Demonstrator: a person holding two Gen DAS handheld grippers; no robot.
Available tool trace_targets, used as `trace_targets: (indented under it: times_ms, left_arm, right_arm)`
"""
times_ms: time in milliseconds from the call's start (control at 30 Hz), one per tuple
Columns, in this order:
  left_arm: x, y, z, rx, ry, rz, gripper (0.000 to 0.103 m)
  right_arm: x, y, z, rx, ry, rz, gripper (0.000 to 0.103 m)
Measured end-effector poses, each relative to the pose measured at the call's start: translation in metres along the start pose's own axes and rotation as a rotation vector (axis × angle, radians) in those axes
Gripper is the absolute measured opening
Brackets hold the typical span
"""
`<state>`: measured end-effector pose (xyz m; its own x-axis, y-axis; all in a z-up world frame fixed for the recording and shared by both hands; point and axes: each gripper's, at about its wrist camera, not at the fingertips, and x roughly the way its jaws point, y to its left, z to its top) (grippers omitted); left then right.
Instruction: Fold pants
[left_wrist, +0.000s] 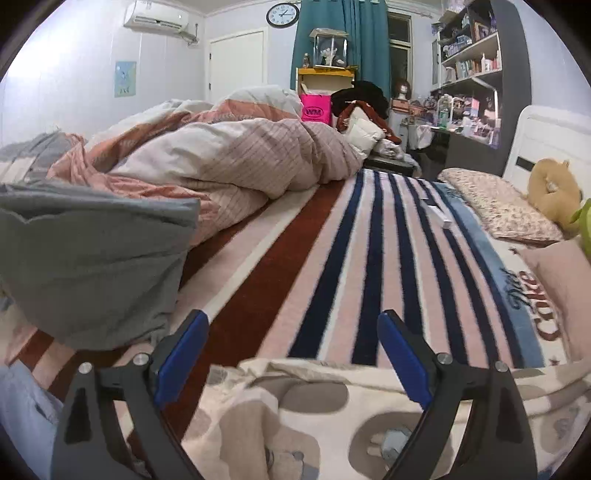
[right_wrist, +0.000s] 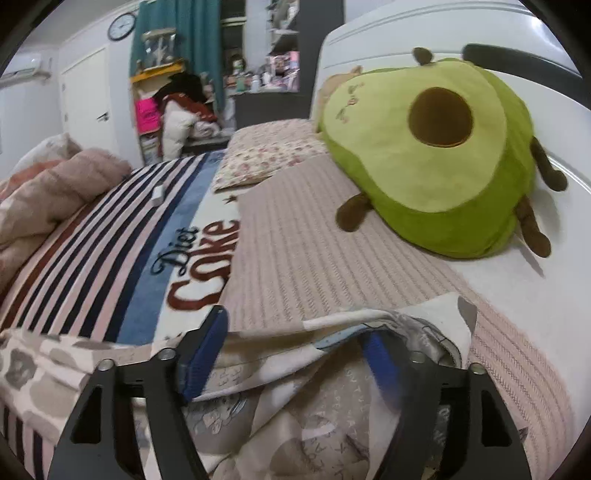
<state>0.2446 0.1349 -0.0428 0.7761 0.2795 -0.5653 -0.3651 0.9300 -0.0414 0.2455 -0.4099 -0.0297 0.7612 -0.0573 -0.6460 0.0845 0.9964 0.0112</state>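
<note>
- One pair of patterned pants (left_wrist: 295, 413) lies on the striped blanket (left_wrist: 332, 266) at the bed's near edge, spread below both grippers.
- Left gripper (left_wrist: 291, 332): jaws spread wide, nothing held, over the pants' far edge.
- Right gripper (right_wrist: 291, 332): jaws apart, pants fabric (right_wrist: 295, 369) bunched between the fingers and draped over the right one; not clamped.
- Crumpled duvet (left_wrist: 221, 155) along the bed's left side.
- Avocado plush (right_wrist: 436, 155) against the headboard (right_wrist: 369, 37), on a beige pillow (right_wrist: 303, 236).
</note>
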Motion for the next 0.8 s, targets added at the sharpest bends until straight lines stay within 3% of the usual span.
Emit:
trace_targets:
  times_ms: [167,267,367,433,600,733,800]
  left_arm:
    - [-0.027,-0.002,-0.016,0.008,0.048,-0.132,0.091]
    - [-0.044,-0.007,-0.026,0.034,0.082,-0.188,0.091]
    - [-0.062,-0.009,-0.039,0.051,0.099,-0.221,0.091]
    - [-0.073,-0.01,-0.053,0.067,0.124,-0.248,0.091]
    - [-0.07,-0.004,-0.088,0.019,0.235,-0.297,0.092]
    - [-0.052,0.008,-0.115,-0.066,0.335,-0.303,0.091]
    - [-0.043,0.012,-0.125,-0.11,0.376,-0.33,0.091]
  right_arm:
    - [-0.025,0.002,0.001,-0.068,-0.024,0.096,0.084]
    - [-0.034,-0.004,0.016,-0.052,0.021,0.183,0.084]
    - [-0.053,-0.009,0.027,-0.057,0.0,0.107,0.084]
    - [-0.073,-0.007,0.021,-0.082,-0.02,0.11,0.086]
    - [-0.088,0.012,-0.029,-0.045,0.073,0.29,0.09]
    - [-0.066,0.035,-0.093,0.067,0.226,0.481,0.09]
    - [-0.053,0.045,-0.117,0.112,0.285,0.524,0.09]
